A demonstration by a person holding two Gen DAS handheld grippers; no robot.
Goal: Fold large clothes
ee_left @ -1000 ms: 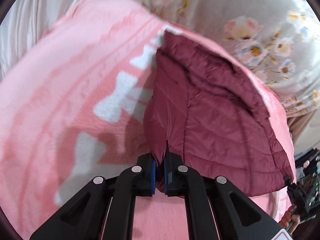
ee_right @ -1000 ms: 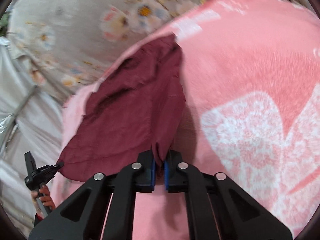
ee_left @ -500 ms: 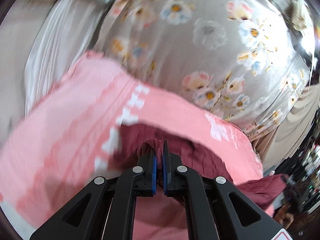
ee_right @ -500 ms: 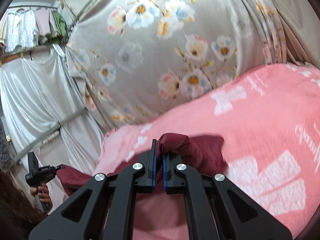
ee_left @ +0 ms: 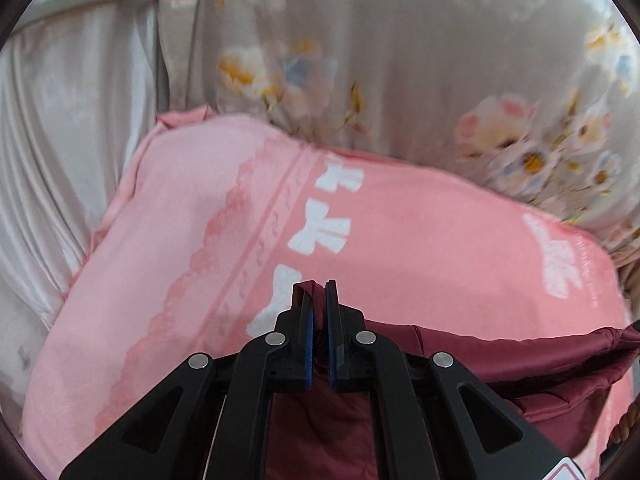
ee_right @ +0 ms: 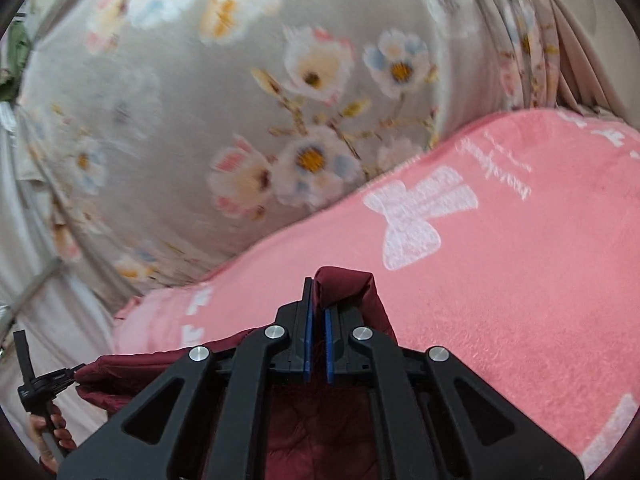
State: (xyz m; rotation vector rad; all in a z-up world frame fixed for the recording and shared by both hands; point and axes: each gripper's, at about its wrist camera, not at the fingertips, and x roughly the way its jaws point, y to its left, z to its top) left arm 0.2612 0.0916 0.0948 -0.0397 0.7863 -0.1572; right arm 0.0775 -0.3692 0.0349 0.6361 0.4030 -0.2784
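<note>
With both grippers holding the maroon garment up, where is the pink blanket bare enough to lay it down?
The pink blanket is bare from the gripper tips to the floral curtain. The near edge is crowded: the maroon jacket hangs between the left gripper and right gripper.

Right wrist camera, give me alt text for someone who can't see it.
The right gripper is shut on a fold of a maroon quilted jacket, held above a pink bow-print blanket. A floral curtain hangs behind; the left gripper holds the jacket's far edge.
</note>
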